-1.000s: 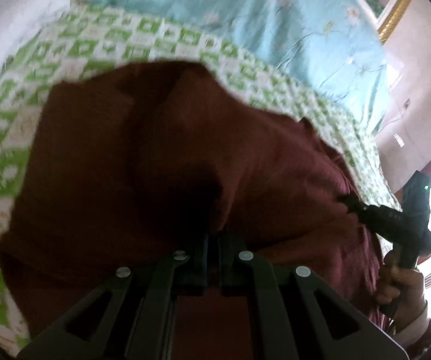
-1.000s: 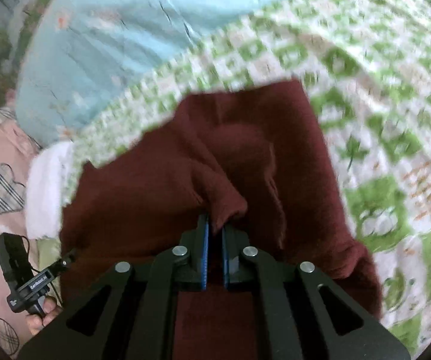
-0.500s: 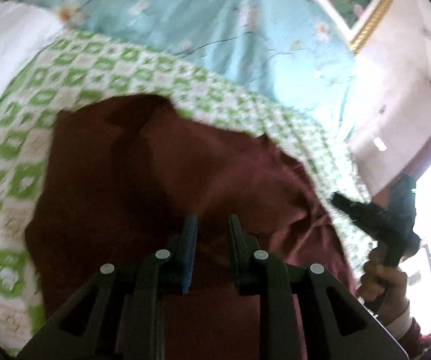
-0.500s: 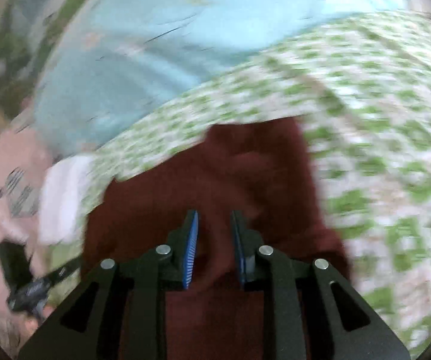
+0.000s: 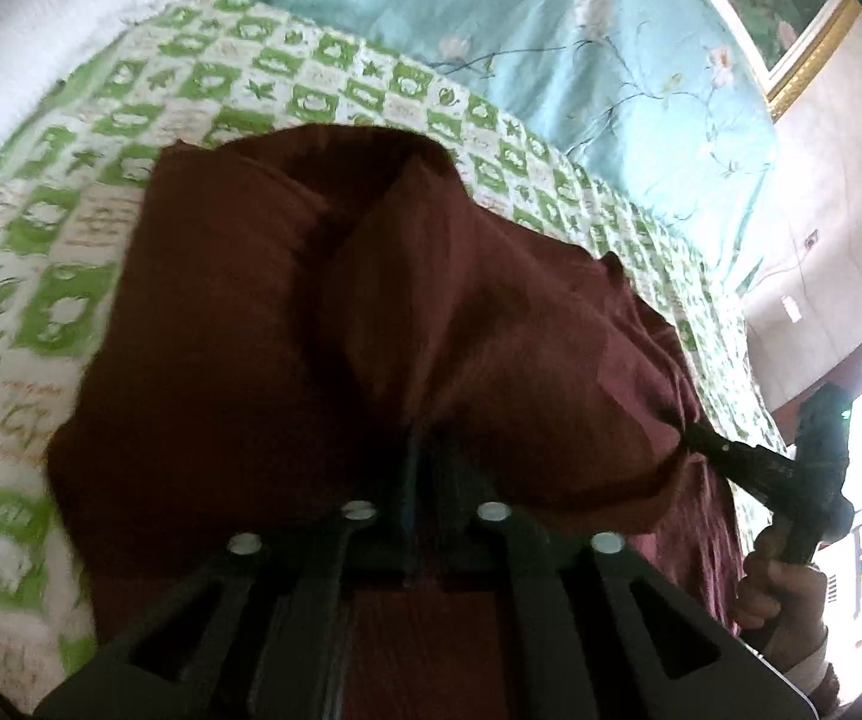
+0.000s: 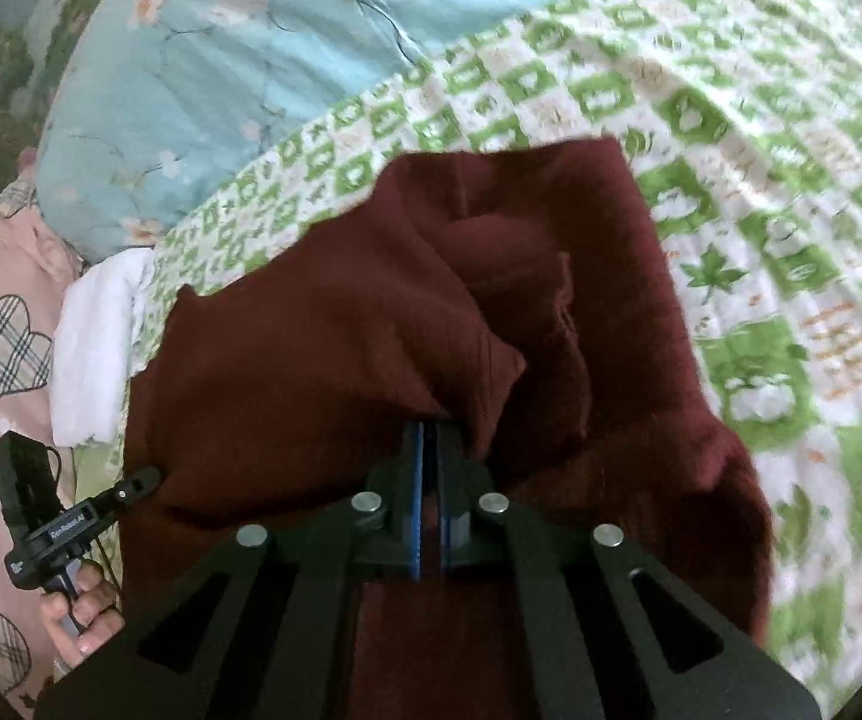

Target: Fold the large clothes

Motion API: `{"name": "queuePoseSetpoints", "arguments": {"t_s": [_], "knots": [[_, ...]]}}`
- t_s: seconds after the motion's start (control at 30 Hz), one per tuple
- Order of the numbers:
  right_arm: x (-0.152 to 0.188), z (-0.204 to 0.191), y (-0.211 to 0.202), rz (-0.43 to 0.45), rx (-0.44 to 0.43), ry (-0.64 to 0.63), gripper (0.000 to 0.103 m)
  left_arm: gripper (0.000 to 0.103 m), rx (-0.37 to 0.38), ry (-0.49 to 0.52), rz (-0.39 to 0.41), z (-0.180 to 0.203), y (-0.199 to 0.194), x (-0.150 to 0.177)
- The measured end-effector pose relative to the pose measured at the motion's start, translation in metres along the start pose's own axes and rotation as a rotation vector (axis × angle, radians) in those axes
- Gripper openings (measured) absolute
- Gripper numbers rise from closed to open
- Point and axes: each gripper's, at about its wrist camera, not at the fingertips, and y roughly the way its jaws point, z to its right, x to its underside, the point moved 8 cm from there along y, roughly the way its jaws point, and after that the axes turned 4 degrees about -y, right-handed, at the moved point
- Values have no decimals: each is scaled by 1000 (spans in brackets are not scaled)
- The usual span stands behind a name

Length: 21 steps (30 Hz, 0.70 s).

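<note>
The maroon garment [image 6: 371, 312] lies bunched on the green checked sheet [image 6: 761, 192]. The right gripper [image 6: 428, 438] is clamped on a fold at 6 o'clock; the left gripper [image 5: 425, 450] pinches cloth likewise. Lift both evenly, keeping the edge taut, toward 12 o'clock.

the dark maroon knitted garment [image 5: 371, 330] [image 6: 371, 330] is viewed closely from both wrist cameras, angled down over the green-checked bedspread [image 5: 101, 138] [image 6: 761, 210].
</note>
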Motion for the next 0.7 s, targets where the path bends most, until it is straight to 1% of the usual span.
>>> {"name": "queuePoseSetpoints", "arguments": {"t_s": [0.03, 0.07, 0.1, 0.13, 0.17, 0.27, 0.33, 0.4, 0.5, 0.53, 0.6, 0.7], "knots": [[5, -1, -9, 8, 1, 1, 8, 26, -15, 3, 13, 0, -8, 3], [7, 0, -15, 12, 4, 6, 13, 34, -28, 5, 32, -1, -19, 8], [11, 2, -22, 16, 8, 13, 18, 38, -34, 2, 43, -2, -29, 13], [13, 2, -27, 20, 14, 17, 29, 38, -39, -1, 46, -3, -36, 17], [18, 4, -34, 25, 20, 18, 36, 39, -52, -5, 52, -5, -46, 25], [35, 8, -51, 29, 26, 28, 36, 50, -112, -15, 64, -18, -70, 49], [50, 12, -61, 28, 27, 46, 36, 51, -133, -33, 71, -28, -85, 65], [62, 14, -68, 30, 34, 48, 36, 55, -152, -60, 76, -40, -102, 84], [82, 20, -80, 24, 41, 48, 37, 57, -172, -85, 67, -56, -117, 107], [88, 22, -83, 22, 41, 49, 38, 58, -178, -91, 58, -62, -121, 114], [101, 27, -91, 18, 39, 59, 40, 63, -183, -102, 38, -70, -125, 130], [113, 33, -103, 28, 40, 71, 42, 64, -172, -113, 22, -76, -128, 147]]}}
